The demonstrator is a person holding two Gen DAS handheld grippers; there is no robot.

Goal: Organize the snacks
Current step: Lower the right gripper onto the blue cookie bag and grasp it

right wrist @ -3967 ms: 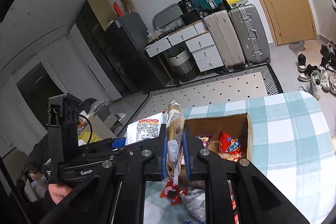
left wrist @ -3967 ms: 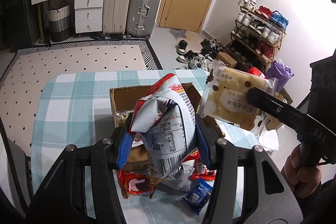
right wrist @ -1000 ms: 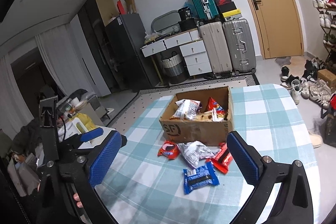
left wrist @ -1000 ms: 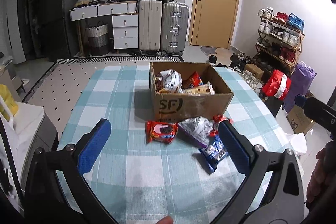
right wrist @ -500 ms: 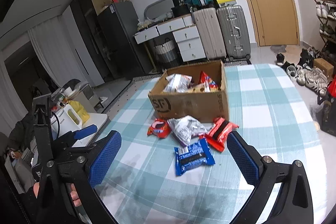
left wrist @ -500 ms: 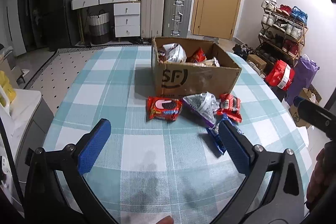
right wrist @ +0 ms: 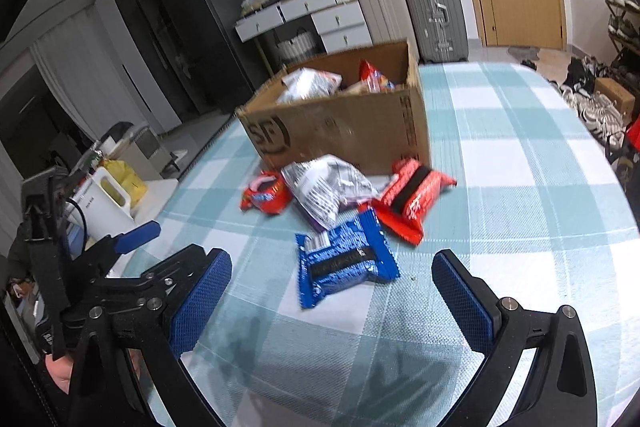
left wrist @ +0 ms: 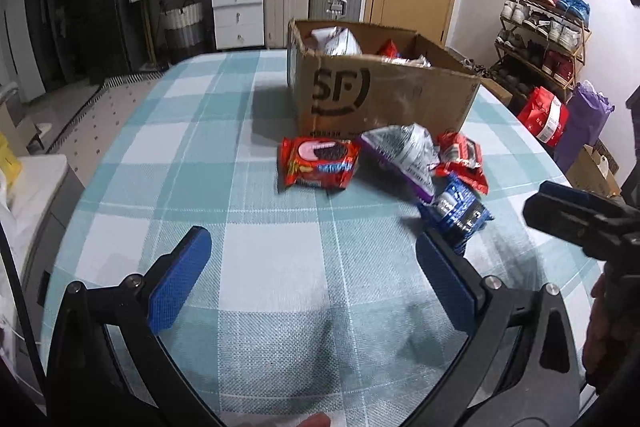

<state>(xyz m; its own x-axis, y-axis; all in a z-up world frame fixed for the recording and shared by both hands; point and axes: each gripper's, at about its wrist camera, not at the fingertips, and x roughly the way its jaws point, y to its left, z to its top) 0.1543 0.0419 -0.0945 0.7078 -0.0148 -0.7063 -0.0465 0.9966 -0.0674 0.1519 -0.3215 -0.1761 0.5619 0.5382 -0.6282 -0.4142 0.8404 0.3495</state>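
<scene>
Four snack packets lie loose on the checked tablecloth [left wrist: 248,267], bunched just in front of the cardboard box [left wrist: 384,99], which already holds several bags.

From the left wrist, the left gripper [left wrist: 312,267] hangs low over bare cloth with its blue pads spread wide and nothing between them. Ahead lies the red cookie pack [left wrist: 318,163], flat and face up, with the silver bag [left wrist: 404,155] beside it, a red wrapper [left wrist: 464,159] to its right and the blue packet [left wrist: 460,211] nearest the right-hand pad. Being wide apart, the pads look set to straddle a packet; the red cookie pack is probably the easiest reach on this side.

From the right wrist, the right gripper [right wrist: 332,287] is likewise gaping and empty, and the blue packet [right wrist: 344,259] sits almost squarely between its fingers [right wrist: 200,295], apart from both. The silver bag [right wrist: 328,187] overlaps the packets around it, so the flat blue one seems the cleaner first pick. Its slick wrapper may slip unless pinched across the body.
</scene>
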